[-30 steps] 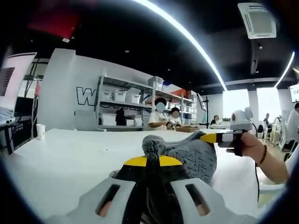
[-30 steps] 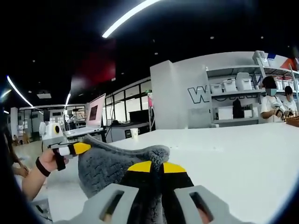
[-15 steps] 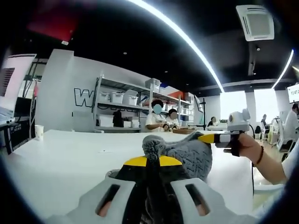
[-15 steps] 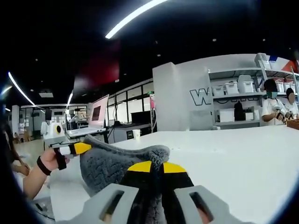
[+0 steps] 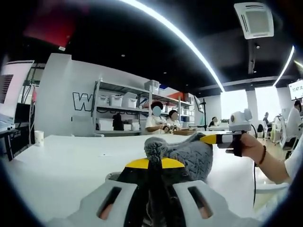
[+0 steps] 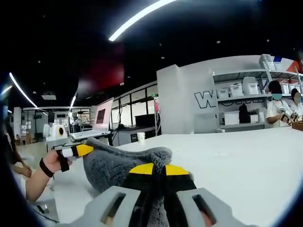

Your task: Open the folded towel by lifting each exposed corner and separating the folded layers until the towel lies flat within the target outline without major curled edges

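open-plan lab: storage shelving point(image 5: 124, 101), white worktable point(image 5: 71, 156), seated workers.

I see a paper cup point(image 5: 39, 137) standing near the far left edge of the white tabletop point(image 5: 71, 165), with an open laptop point(image 6: 97, 124) on a desk beyond that edge. Past the tabletop's far edge, metal shelving point(image 5: 120, 113) holds white bins point(image 5: 110, 100), and two seated people point(image 5: 161, 122) work in front of it. A ceiling air unit point(image 5: 254, 20) hangs beside a long light strip point(image 5: 184, 40).
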The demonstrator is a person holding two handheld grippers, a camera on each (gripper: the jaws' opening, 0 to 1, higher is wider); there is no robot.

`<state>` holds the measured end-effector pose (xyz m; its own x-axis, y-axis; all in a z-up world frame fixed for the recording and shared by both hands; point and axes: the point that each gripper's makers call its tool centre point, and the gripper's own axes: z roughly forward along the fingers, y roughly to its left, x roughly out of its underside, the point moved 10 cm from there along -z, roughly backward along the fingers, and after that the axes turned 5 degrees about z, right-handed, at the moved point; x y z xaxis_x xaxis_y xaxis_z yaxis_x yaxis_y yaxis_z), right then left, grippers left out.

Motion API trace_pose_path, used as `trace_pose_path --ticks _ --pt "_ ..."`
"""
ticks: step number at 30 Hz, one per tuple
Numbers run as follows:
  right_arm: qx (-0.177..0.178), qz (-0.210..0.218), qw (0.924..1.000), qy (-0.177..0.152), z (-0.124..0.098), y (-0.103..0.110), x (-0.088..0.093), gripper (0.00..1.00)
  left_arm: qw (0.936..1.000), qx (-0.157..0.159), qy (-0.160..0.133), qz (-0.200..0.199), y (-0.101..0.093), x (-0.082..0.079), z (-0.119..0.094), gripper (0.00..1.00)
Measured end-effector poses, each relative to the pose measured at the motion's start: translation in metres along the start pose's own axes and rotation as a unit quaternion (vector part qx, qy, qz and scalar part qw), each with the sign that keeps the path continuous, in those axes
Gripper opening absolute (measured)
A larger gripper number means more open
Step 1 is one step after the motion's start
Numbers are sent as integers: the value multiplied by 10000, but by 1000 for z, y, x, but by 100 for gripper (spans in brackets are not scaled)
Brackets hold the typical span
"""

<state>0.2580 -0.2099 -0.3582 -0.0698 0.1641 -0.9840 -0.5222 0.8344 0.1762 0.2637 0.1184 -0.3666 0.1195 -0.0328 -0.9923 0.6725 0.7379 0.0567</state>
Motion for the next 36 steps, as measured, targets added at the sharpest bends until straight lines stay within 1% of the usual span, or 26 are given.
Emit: trace_pose_path --ticks 5,9,18,27,33,36 --pt "-21 -53 10000 -20 -4 4 0 0 10000 20 -7 19 -3 -1 -4 4" --pt "-38 -15 10000 -32 -7 4 2 0 10000 36 -24 59 -6 -2 -6 4" --pt "-86 24 10000 -42 -17 5 7 0 9999 117 -13 90 -13 3 -12 4" --pt "-123 50 9999 -86 -25 7 9 0 9998 173 -19 137 -15 1 -16 4" --pt "-136 -55 9999 -29 -30 10 13 0 9997 198 -4 119 -17 4 -18 4" --pt "-151 -40 9999 -43 -32 10 13 0 9996 221 -35 196 -19 4 -20 4"
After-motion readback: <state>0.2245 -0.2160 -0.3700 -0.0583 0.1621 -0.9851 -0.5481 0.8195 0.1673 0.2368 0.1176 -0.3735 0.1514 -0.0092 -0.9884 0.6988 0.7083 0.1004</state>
